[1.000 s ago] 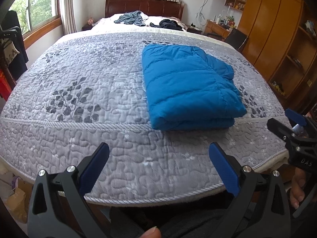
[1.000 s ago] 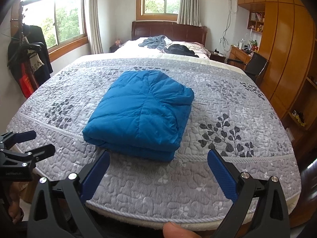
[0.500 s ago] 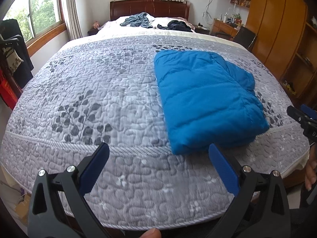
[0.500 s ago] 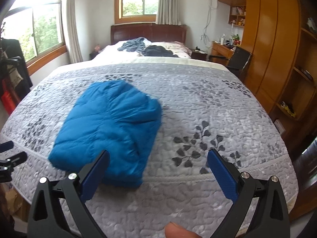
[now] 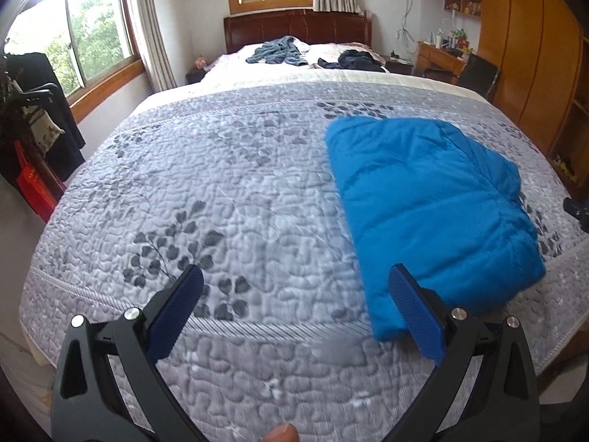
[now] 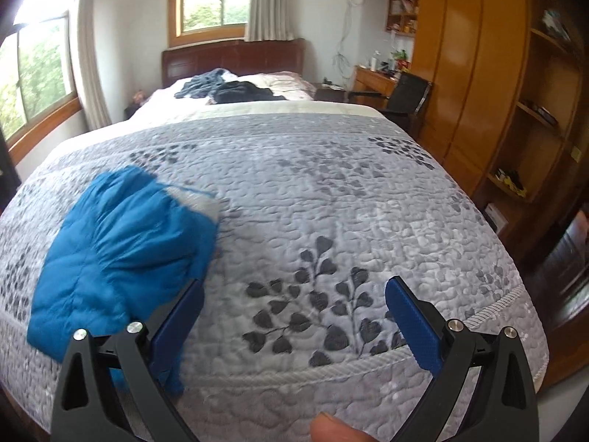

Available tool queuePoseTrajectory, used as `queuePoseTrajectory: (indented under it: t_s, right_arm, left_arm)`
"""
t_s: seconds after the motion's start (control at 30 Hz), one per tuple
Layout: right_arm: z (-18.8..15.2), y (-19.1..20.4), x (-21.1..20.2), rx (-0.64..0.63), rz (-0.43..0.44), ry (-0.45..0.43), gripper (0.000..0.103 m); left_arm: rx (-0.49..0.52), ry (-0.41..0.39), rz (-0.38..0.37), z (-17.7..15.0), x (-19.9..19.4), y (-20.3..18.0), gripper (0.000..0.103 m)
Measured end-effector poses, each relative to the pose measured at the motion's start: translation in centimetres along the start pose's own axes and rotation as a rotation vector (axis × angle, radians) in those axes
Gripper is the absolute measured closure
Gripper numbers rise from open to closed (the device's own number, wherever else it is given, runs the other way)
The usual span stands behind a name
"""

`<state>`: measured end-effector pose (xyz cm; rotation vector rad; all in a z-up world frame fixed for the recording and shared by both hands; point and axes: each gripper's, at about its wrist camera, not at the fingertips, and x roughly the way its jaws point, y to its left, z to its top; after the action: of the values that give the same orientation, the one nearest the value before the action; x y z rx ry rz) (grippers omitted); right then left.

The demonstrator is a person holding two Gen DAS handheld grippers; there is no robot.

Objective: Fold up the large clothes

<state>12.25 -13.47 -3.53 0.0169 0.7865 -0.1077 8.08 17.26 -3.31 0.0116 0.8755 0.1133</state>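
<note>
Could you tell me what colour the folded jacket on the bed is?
Bright blue jacket, clearest in the left wrist view.

So I've swung both grippers apart and up: the folded blue puffer jacket [image 5: 434,213] slid right in my left view. In my right view it's gone from centre to far left.

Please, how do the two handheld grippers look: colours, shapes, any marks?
The left gripper and right gripper look identical: black plastic arms with triangular cut-outs and silver screw heads, spreading in a V, each ending in a flat blue pad with ribbed texture. No markings, cables or sleeves are visible.
</note>
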Motion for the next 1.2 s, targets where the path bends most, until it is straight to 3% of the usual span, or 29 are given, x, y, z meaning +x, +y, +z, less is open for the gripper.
queuePoseTrajectory:
  t_s: [0.13,0.2,0.3,0.6,0.9,1.2]
  right_arm:
    - [0.1,0.3,-0.1,0.001,0.003,-0.004,0.004]
    - [-0.1,1.1,-0.7,-0.022,0.007,-0.012,0.004]
    - [-0.6,2.3,-1.4,-0.054,0.022,-0.017,0.004]
    - [-2.0,6.5,-4.8,-0.115,0.155,-0.020,0.004]
    - [-3.7,10.8,-7.0,-0.207,0.172,-0.002,0.004]
    - [-4.2,10.3,-8.1,-0.203,0.172,-0.018,0.004]
  left_arm:
    - [-0.009,-0.001,-0.014,0.3,0.1,0.0,0.003]
    - [-0.023,0.009,-0.058,0.4,0.3,0.0,0.003]
    - [-0.006,-0.020,-0.030,0.1,-0.4,-0.7,0.003]
    - [0.019,-0.058,-0.054,-0.6,-2.6,-2.5,0.003]
    - [0.071,-0.032,-0.153,-2.4,-3.3,-5.8,0.003]
    - [0.072,-0.045,-0.153,-2.8,-4.3,-6.3,0.003]
